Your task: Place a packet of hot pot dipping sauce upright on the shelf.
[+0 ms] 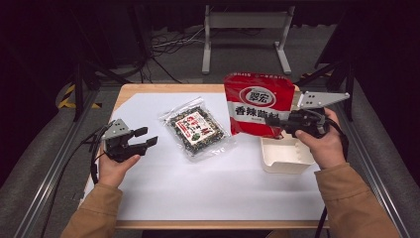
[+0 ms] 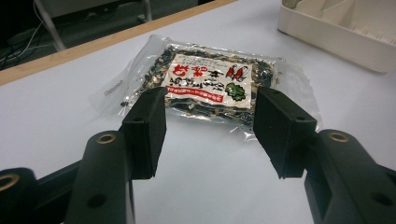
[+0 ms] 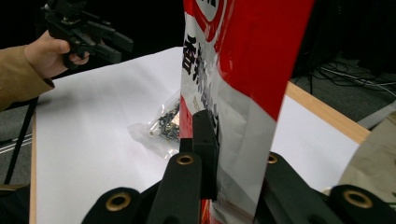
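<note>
Your right gripper [image 1: 275, 120] has its jaws clamped on the lower edge of the red foil seasoning pouch [image 1: 257, 101], holding it upright above the white plastic bin [image 1: 285, 157], likely for dropping in. Your left gripper [image 1: 143, 137], jaws wide apart, faces the clear seaweed packet [image 2: 212, 86] lying flat mid-table, probably next.

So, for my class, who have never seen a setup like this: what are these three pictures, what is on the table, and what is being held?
A person holds a hand-held gripper in each hand, a two-jaw clamp with its own camera. One picture looks down from above; the other two look along each gripper's jaws. On the white table lie a clear seaweed packet and a cream tray. The right hand-held gripper clamps a red pouch upright above the tray. The left hand-held gripper is open and empty, pointed at the packet.
</note>
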